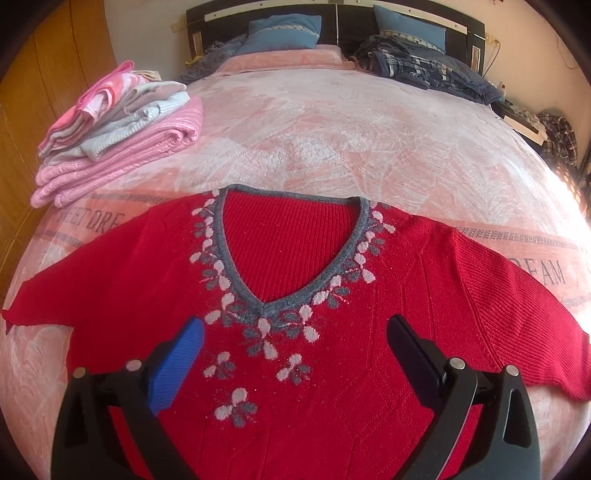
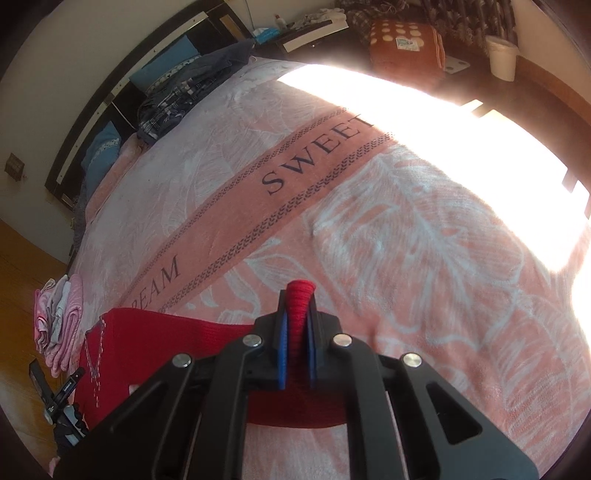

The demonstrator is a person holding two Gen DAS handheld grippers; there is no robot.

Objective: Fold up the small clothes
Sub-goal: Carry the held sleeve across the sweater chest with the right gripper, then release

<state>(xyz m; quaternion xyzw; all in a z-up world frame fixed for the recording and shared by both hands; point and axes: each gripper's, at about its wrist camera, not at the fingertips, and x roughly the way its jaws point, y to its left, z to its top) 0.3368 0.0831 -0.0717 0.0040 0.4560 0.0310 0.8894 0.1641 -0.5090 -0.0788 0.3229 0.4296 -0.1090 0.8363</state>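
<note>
Sleeve-fold under way: right gripper (image 2: 297, 317) is clamped on the red sweater (image 1: 295, 295) cuff, sweater flat on the bed (image 1: 332, 129), left gripper (image 1: 295, 354) spread wide above its chest — next, carry that sleeve inward.

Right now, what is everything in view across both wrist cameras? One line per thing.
sweater: 1, red with grey V-neck and grey-white flowers, spread flat on the blanket, front up
folded pile: 1 stack, pink, white and grey, far left of the bed
blanket: 1, pink with white leaves and a lettered band, covering the bed
pillows: 2, blue, at the headboard
dark clothes: 1 heap, navy plaid, by the right pillow
headboard: 1, black
nightstand: 1, dark with white edge, cluttered, beside the bed
white cup: 1, far right
left gripper: open, above the sweater's chest
right gripper: shut on a sweater fold
</note>
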